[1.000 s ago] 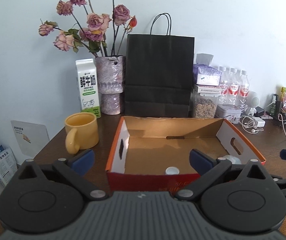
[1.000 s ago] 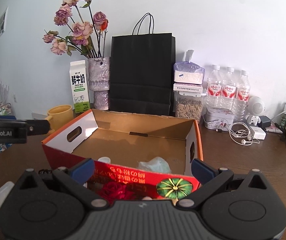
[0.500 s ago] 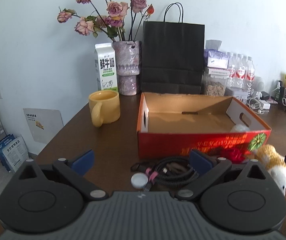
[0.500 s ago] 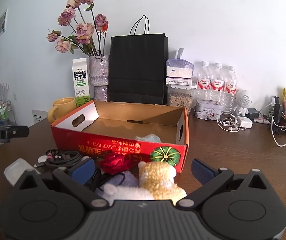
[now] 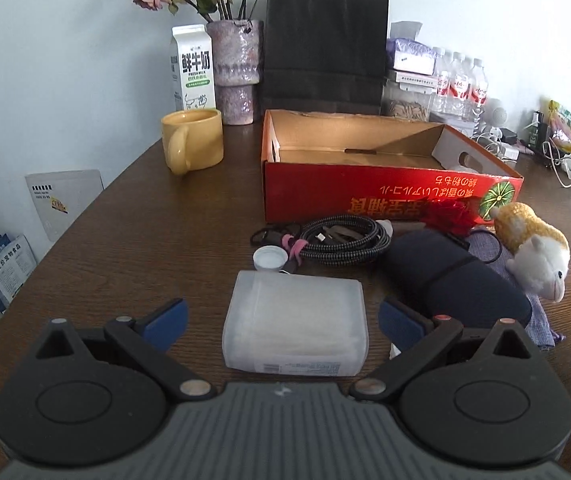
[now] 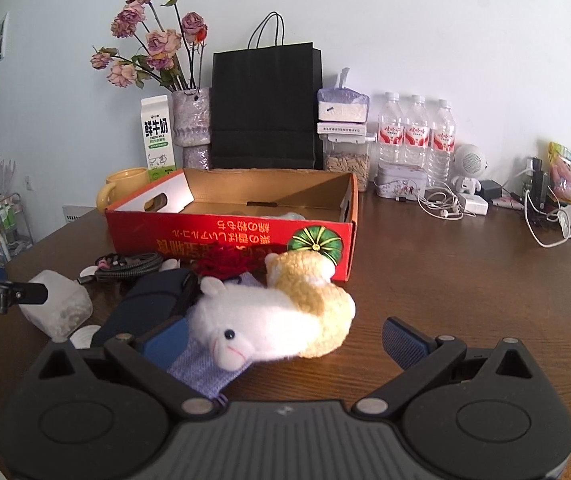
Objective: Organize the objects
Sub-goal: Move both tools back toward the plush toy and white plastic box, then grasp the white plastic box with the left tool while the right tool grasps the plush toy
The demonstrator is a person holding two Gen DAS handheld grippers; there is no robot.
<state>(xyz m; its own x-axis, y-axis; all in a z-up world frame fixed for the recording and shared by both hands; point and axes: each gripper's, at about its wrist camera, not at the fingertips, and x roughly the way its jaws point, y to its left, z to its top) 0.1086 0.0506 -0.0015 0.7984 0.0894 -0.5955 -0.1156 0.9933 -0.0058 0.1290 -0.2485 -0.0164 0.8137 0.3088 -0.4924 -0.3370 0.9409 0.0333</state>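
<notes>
The dark wooden surface (image 5: 133,232) carries everything. At its back a black paper bag (image 5: 325,44) stands against the wall. In front of the bag sits the open red cardboard box (image 5: 365,192), with something pale lying low against its right inner wall. Just before the box's front wall lies a cluster of loose things: a dark blue pouch (image 5: 453,276), and to its right a white-and-tan plush animal (image 6: 277,320) lying on its side on a lilac cloth (image 6: 205,368). Nearest the left tongs (image 5: 281,320) lies a frosted plastic case (image 5: 295,328), flat between the wide-open blue pads, neither pad touching it. Behind it a coiled braided cable (image 5: 341,240) lies beside a red flower (image 5: 445,212), and a white bottle cap (image 5: 270,258) rests by the cable. The right tongs (image 6: 283,340) are spread wide too, gripping nothing, the plush's head between their pads. A yellow mug (image 5: 191,146) stands left of the box
</notes>
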